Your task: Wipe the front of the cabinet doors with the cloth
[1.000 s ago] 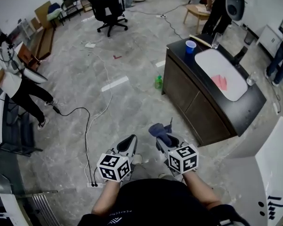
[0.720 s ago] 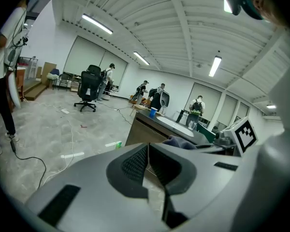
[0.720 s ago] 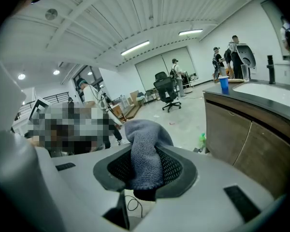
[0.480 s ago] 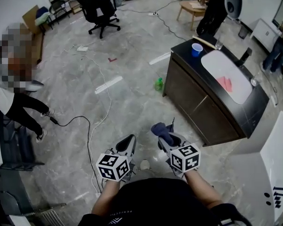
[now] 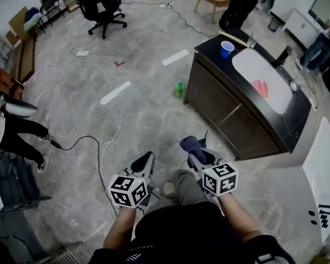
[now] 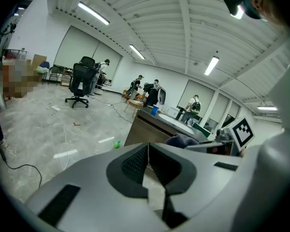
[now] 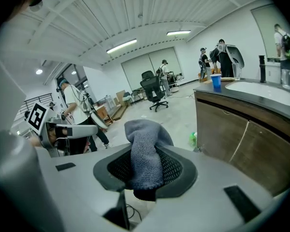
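A dark brown cabinet (image 5: 225, 117) with two doors carries a black top and a white sink (image 5: 262, 87); it stands ahead and to my right. Its doors (image 7: 241, 139) show close at the right of the right gripper view. My right gripper (image 5: 193, 146) is shut on a grey-blue cloth (image 5: 190, 144), which bunches up out of the jaws (image 7: 144, 153). It hangs about a step short of the cabinet front. My left gripper (image 5: 145, 159) is shut and holds nothing, beside the right one over the floor.
A green bottle (image 5: 178, 89) stands on the floor at the cabinet's left corner. A blue cup (image 5: 226, 49), a pink cloth (image 5: 259, 88) and a glass (image 5: 251, 40) are on the counter. Cables (image 5: 102, 142) cross the floor at left. A person (image 5: 14, 128) stands far left; a white panel (image 5: 319, 186) rises at right.
The view has shifted forward and left; the cabinet sits slightly nearer. Both grippers keep their hold and their places relative to me.
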Available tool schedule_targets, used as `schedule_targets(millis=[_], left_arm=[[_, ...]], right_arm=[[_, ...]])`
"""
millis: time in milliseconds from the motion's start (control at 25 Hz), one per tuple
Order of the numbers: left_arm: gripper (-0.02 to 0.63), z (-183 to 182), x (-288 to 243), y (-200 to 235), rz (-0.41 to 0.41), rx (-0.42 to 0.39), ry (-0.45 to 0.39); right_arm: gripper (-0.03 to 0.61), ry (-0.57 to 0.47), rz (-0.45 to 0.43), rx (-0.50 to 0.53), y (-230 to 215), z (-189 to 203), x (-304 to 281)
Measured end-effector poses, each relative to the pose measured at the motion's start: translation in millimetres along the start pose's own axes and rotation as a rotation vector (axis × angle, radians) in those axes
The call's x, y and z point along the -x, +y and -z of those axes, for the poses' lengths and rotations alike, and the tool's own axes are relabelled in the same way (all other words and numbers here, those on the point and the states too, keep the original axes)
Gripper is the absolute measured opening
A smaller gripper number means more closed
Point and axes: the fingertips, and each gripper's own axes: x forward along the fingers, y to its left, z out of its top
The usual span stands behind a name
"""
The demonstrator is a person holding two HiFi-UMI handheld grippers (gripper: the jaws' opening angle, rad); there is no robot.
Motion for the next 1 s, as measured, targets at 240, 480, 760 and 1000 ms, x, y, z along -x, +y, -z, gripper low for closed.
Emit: schedule_targets(millis=[240, 480, 760, 1000], left_arm=[[0.015, -23.5, -35.7, 15.4, 0.000, -0.002, 0.020], [0.015, -55.0, -99.8, 28.0, 0.015, -0.048, 0.035], [0.015, -71.4, -173.6, 24.4, 0.058, -0.073, 0.099], [0.015, -86.5, -225.3, 10.9, 0.103, -0.116, 0.130]], right_arm=[[0.117, 0.015, -0.030, 0.003, -9.9, -16.8, -29.3], [0.117, 0.002, -0.030, -0.006, -49.6, -47.5, -58.6], [0.117, 0.012, -0.011, -0.062, -100.7, -64.2, -79.4], [0.117, -0.007, 0.000, -0.095, -134.8, -76.8, -84.2]])
